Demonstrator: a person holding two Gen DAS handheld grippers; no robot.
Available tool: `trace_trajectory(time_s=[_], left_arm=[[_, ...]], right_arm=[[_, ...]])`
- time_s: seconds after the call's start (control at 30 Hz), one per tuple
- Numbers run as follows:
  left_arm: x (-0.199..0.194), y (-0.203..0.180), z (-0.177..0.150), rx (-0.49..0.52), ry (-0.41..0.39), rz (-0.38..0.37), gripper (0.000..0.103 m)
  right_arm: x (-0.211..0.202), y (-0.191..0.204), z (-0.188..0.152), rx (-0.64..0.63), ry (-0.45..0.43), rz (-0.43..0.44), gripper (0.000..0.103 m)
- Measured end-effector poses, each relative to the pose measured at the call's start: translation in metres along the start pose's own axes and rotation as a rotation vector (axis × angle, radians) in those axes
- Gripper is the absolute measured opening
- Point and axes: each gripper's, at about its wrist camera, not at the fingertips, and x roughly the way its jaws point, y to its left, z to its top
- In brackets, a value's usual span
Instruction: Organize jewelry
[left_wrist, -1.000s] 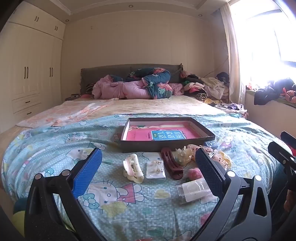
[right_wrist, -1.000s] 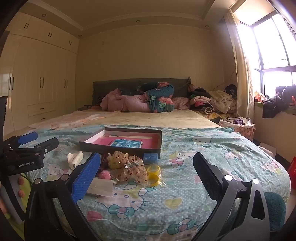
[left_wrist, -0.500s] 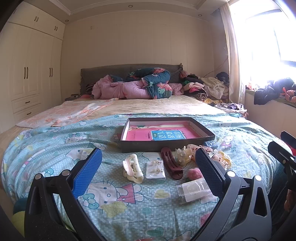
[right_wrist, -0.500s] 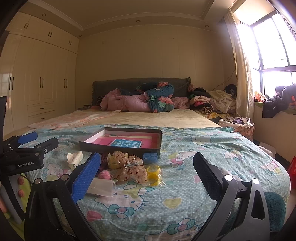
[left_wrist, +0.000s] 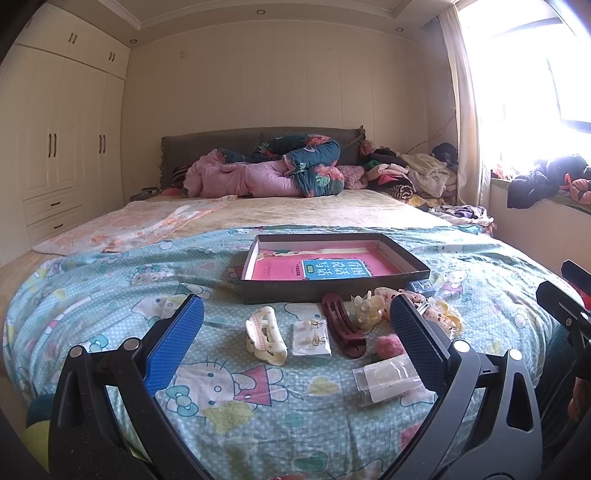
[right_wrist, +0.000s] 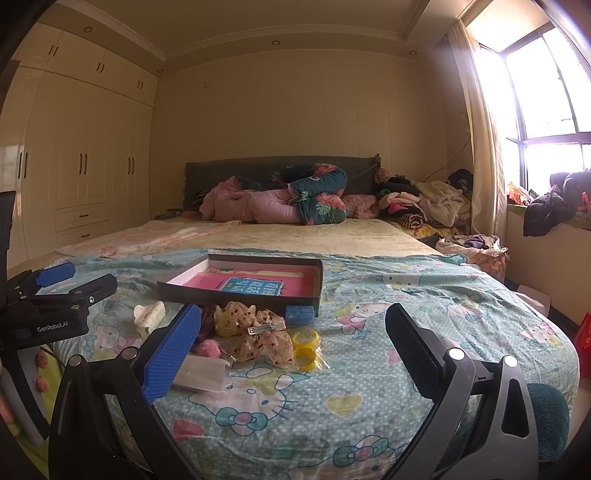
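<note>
A dark shallow tray (left_wrist: 334, 291) (right_wrist: 236, 293) with a pink and blue booklet inside rests on the bed. In front of it lie a cream hair claw (left_wrist: 266, 336) (right_wrist: 149, 316), a small bag of earrings (left_wrist: 312, 338), a maroon hair clip (left_wrist: 341, 325), a pink pom-pom (left_wrist: 388, 345) (right_wrist: 208, 349), a clear packet (left_wrist: 388, 374), a spotted bow clip (right_wrist: 258, 332), yellow rings (right_wrist: 306, 341) and a small blue box (right_wrist: 300, 314). My left gripper (left_wrist: 295, 325) is open above these items, holding nothing. My right gripper (right_wrist: 293, 332) is open too, hovering near the bow.
The bed's blue cartoon-print cover (left_wrist: 110, 314) spreads around the items. Folded quilts (left_wrist: 273, 173) and piled clothes (left_wrist: 406, 173) lie at the headboard. Wardrobes (left_wrist: 55, 147) stand left, a window sill with clothes (left_wrist: 546, 181) right.
</note>
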Motion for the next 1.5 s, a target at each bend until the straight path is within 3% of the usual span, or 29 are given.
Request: trace_trajectory(time_s=[1.0, 1.5], left_arm=[[-0.002, 0.004, 0.001, -0.008, 0.002, -0.001, 0.093], [0.012, 0.014, -0.002, -0.026, 0.050, 0.024, 0.093]], right_arm=[[-0.001, 0.001, 0.004, -0.007, 0.000, 0.002, 0.097], [0.009, 0.008, 0.000, -0.026, 0.058, 0.060, 0.097]])
